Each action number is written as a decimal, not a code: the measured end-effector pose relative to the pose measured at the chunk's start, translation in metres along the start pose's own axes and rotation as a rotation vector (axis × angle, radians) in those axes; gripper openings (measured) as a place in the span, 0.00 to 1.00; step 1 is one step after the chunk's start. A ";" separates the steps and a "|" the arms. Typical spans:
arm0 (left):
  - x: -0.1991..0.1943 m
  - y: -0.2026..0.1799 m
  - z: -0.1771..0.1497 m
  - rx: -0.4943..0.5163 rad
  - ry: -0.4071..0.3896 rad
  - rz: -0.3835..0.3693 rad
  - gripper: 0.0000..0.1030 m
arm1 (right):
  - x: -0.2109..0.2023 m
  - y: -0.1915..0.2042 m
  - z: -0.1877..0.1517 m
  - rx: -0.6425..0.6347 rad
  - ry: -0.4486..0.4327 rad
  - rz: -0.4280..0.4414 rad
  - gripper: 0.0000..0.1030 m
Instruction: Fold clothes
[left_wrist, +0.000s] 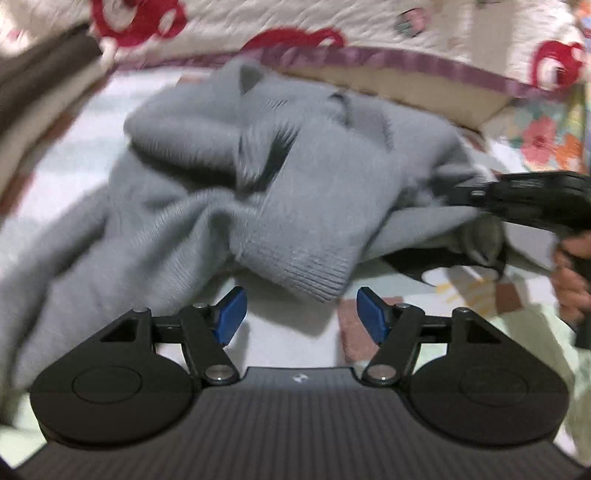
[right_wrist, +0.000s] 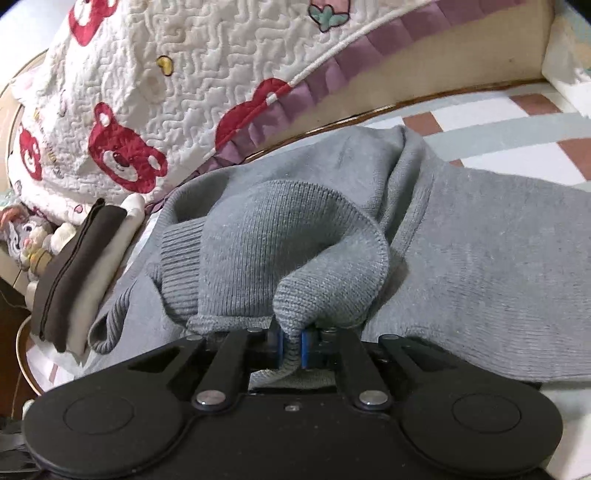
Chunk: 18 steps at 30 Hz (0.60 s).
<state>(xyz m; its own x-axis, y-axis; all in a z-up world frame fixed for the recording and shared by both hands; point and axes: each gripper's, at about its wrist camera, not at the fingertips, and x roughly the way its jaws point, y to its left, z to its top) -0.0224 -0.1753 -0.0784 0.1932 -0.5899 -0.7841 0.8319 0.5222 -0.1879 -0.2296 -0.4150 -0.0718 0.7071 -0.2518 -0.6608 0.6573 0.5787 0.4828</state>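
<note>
A grey knitted sweater (left_wrist: 207, 192) lies rumpled on a checked bedsheet (left_wrist: 74, 155). My left gripper (left_wrist: 297, 314) is open and empty, just in front of a ribbed cuff (left_wrist: 314, 273) of the sweater. My right gripper (right_wrist: 292, 347) is shut on a fold of the grey sweater (right_wrist: 295, 236) and lifts it slightly; it also shows at the right of the left wrist view (left_wrist: 517, 203), held by a hand. The sweater's body (right_wrist: 480, 288) spreads to the right in the right wrist view.
A quilted blanket with red bears (right_wrist: 155, 92) and a purple border lies beyond the sweater. A folded stack of dark brown and cream cloth (right_wrist: 81, 266) sits left of the sweater. Soft toys (right_wrist: 26, 232) lie at the far left. A floral cloth (left_wrist: 543, 136) lies at the right.
</note>
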 end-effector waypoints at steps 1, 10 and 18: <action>0.007 0.000 0.000 -0.007 -0.016 0.045 0.65 | -0.002 0.002 -0.001 -0.018 0.001 0.004 0.09; 0.033 0.017 0.005 -0.041 -0.123 0.045 0.60 | -0.001 -0.003 -0.011 -0.058 0.061 -0.001 0.19; 0.045 0.050 0.013 -0.165 -0.154 -0.119 0.56 | -0.014 0.020 -0.011 -0.065 0.010 -0.013 0.28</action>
<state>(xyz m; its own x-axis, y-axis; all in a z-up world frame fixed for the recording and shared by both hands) 0.0342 -0.1839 -0.1154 0.1865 -0.7331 -0.6540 0.7597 0.5297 -0.3771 -0.2288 -0.3913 -0.0594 0.6958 -0.2515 -0.6728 0.6475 0.6250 0.4360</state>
